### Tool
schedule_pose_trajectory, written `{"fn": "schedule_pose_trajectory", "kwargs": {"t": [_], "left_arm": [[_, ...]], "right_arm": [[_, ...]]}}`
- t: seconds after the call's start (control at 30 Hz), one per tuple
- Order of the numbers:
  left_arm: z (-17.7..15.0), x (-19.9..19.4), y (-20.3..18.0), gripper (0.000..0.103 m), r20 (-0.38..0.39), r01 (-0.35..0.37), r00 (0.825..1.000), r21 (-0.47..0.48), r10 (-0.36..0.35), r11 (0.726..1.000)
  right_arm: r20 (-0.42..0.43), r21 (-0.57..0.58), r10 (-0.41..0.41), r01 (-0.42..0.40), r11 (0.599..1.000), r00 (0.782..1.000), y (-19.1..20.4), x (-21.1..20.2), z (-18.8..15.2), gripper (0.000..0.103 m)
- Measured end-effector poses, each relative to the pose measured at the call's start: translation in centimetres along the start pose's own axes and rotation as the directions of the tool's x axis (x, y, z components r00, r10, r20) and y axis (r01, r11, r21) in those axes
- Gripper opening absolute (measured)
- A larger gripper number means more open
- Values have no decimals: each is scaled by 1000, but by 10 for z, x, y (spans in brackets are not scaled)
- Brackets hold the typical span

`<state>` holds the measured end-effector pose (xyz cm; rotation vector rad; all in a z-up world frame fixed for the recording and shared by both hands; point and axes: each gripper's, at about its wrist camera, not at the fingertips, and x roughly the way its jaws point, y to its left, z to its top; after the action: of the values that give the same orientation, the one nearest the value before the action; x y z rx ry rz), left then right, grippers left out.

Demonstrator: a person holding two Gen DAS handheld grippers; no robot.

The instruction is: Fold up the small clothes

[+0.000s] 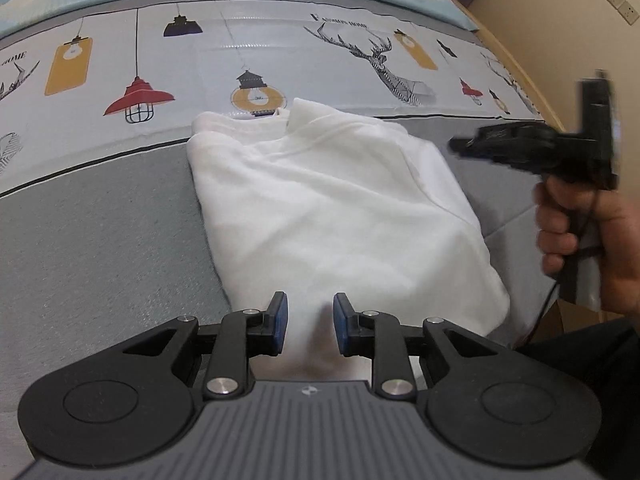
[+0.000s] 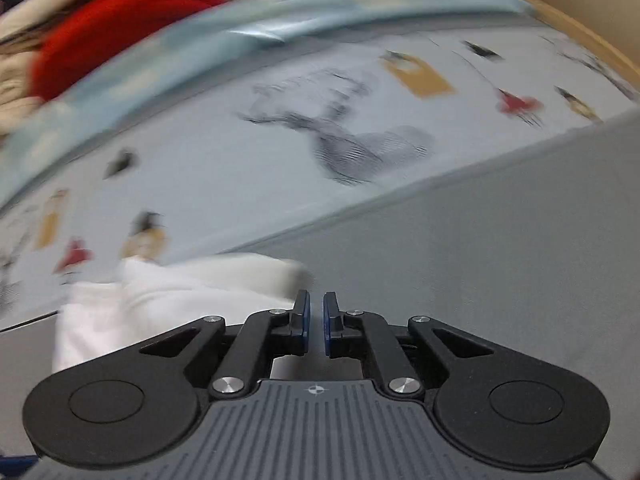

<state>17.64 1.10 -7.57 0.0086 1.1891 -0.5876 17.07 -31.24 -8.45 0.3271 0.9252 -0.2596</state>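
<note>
Lying mid-frame on a printed bed sheet (image 1: pixel 100 208), a white garment (image 1: pixel 332 208) is already partly folded. The left hand-held gripper (image 1: pixel 310 322) hovers at its near edge, jaws apart, holding nothing. The right hand-held gripper (image 2: pixel 316 322), jaws nearly together and empty, sits at the right. Best next: pinch the near hem squarely, lift low, fold toward the collar.

home bedroom | printed bedsheet (image 1: pixel 280 60) | heaped clothes (image 2: pixel 120 20)
</note>
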Motion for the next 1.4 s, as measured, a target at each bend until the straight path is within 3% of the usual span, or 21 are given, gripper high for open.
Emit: {"fn": "schedule_pose_trajectory", "kwargs": {"t": [0.07,0.13,0.2,0.23,0.27,0.3,0.37,0.4,0.43,0.5,0.6,0.7,0.77,0.83,0.97,1.17,1.27,1.4], "left_arm": [[1,1,-3,27,8,7,1000,1,-7,1000],[1,4,-4,27,2,9,1000,-7,-9,1000],[-2,14,-3,27,-39,-20,999,-20,19,1000],[-4,20,-1,27,-64,-44,997,-22,42,999],[-7,27,1,27,-95,-77,993,-20,75,997],[-9,30,2,29,-111,-92,990,-23,89,996],[-10,29,4,30,-114,-82,990,-44,76,996],[-9,27,4,30,-111,-74,991,-53,68,996],[-9,25,3,30,-103,-75,992,-59,69,995],[-7,19,5,30,-73,-82,994,-79,76,993],[-4,13,14,43,-25,-79,997,-155,76,985],[3,13,24,43,-5,-88,996,-237,89,967],[4,16,32,47,1,-78,997,-289,82,954],[4,19,35,59,10,-64,997,-326,72,943],[1,37,44,59,11,-23,999,-381,30,924],[4,60,57,62,27,39,999,-425,-30,904],[11,66,56,63,37,33,999,-397,-20,917],[25,59,52,31,84,22,996,-342,7,939]], "right_arm": [[92,-58,69,-64,996,993,0,-26,2,10],[131,-164,218,-195,967,967,4,-50,-2,15],[81,-285,364,-329,900,928,10,-64,-16,15],[10,-353,430,-400,846,903,15,-68,-27,15],[-60,-403,450,-434,806,891,19,-68,-38,15],[-137,-454,423,-436,777,896,23,-62,-50,16],[-270,-571,195,-320,756,943,24,-34,-82,17],[-296,-594,125,-285,753,947,20,-25,-90,24],[-296,-579,111,-271,769,949,13,-23,-90,35],[-288,-491,159,-288,822,944,5,-30,-72,37],[-199,-360,271,-327,874,942,-5,-46,-51,42],[-150,-258,314,-343,903,938,-10,-42,-38,67],[-181,-202,317,-351,914,931,-12,-29,-34,69],[-224,-148,310,-346,926,924,-9,-10,-33,69],[-299,-28,299,-321,947,906,-12,22,-46,72],[-299,3,334,-349,937,894,-3,34,-50,73],[-296,4,362,-377,926,884,1,36,-46,56],[-272,17,378,-388,921,885,3,37,-38,36]]}}
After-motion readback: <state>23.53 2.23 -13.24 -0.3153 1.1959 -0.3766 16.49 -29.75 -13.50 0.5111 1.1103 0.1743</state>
